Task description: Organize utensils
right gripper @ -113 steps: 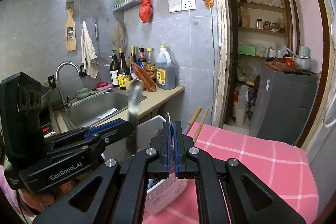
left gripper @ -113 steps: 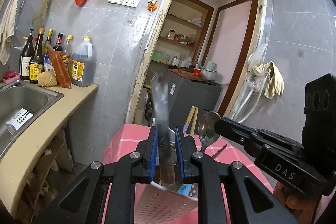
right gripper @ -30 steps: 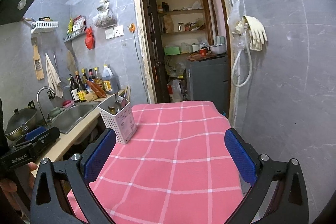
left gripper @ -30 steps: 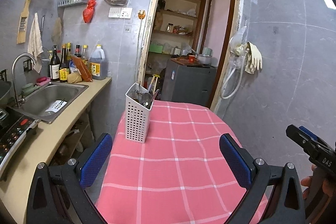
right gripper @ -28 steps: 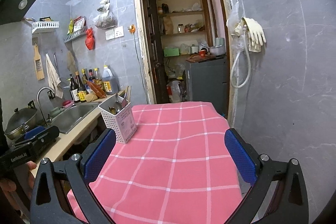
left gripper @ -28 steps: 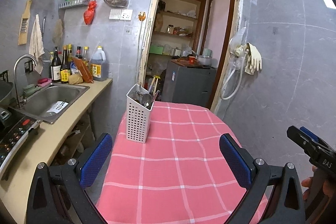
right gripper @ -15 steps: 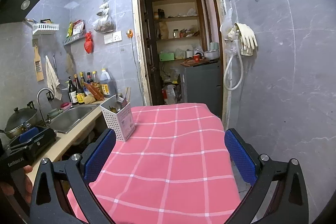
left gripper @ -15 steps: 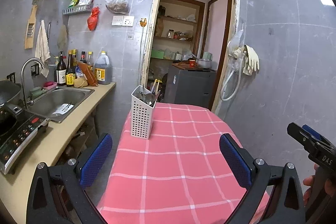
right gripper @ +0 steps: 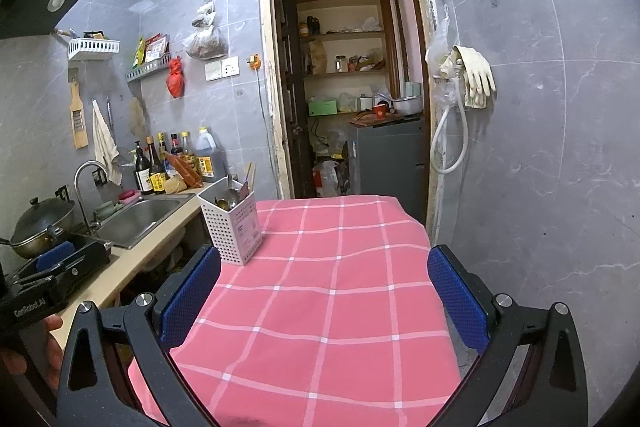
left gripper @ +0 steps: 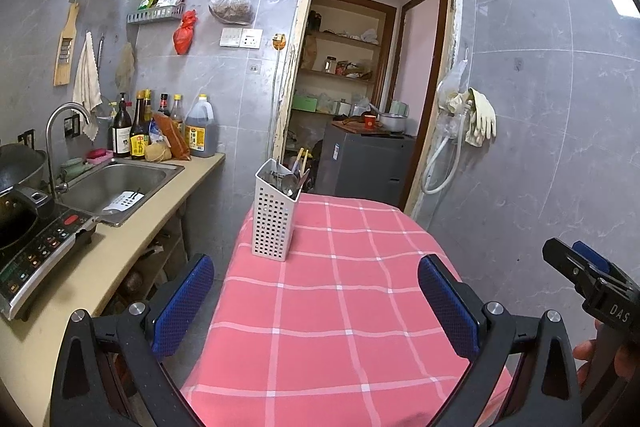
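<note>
Both my grippers, left (left gripper: pixel 316 301) and right (right gripper: pixel 324 291), now released, pulled back; utensils (left gripper: pixel 290 179) in caddy (left gripper: pixel 274 223); job looks finished.

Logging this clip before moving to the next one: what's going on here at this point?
A person holds a two-finger gripper in each hand over a table with a pink checked tablecloth. The left gripper and the right gripper are both open and empty. The metal spoons and wooden chopsticks stand in the white perforated plastic utensil holder at the table's far left corner. No loose utensils show on the cloth, so the sorting looks done.
</note>
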A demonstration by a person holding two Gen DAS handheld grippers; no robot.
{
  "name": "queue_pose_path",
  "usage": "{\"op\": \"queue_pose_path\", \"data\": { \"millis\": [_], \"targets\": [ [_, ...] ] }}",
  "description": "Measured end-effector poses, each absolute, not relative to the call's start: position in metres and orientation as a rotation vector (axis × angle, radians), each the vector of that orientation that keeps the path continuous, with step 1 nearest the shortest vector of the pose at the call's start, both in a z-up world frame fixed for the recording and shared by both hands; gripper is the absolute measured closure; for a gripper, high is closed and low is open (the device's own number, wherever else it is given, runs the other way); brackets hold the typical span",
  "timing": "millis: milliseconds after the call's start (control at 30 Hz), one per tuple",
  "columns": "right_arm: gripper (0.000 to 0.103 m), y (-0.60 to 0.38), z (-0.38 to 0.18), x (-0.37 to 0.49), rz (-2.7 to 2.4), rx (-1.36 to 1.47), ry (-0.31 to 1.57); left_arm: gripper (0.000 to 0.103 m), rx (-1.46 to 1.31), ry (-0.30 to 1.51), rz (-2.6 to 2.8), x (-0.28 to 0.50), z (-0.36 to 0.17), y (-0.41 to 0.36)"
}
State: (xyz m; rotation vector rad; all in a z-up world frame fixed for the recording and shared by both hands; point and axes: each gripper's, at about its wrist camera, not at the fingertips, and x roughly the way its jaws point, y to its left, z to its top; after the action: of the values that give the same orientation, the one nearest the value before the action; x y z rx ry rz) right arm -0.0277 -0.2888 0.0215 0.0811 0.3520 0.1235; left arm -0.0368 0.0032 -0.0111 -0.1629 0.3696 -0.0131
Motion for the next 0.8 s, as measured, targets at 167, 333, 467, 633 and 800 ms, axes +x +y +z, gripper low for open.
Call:
{"op": "queue_pose_path", "data": {
  "millis": [167, 333, 467, 633, 800],
  "targets": [
    [0.001, -0.2867, 0.0214, -0.027, 0.125, 0.081, 0.357, 0.0, -0.162, 0.372, -0.011, -0.0369, -0.0112, 0.0035],
    [0.001, -0.2834, 0.0214, -0.0236, 0.13, 0.08, 0.36, 0.0, -0.167, 0.373, -0.01, -0.038, -0.0125, 0.0047],
    [0.001, -0.2836, 0.0211, -0.0235, 0.133, 0.08, 0.362, 0.0, -0.172, 0.376, -0.007, -0.038, -0.0161, 0.0075],
    [0.001, -0.2827, 0.0211, -0.0238, 0.133, 0.079, 0.362, 0.0, -0.176, 0.377, -0.003, -0.0393, -0.0164, 0.0089],
    [0.001, -0.2812, 0.0203, -0.0239, 0.138, 0.08, 0.362, 0.0, -0.182, 0.383, -0.001, -0.0385, -0.0165, 0.0096]
  ]
}}
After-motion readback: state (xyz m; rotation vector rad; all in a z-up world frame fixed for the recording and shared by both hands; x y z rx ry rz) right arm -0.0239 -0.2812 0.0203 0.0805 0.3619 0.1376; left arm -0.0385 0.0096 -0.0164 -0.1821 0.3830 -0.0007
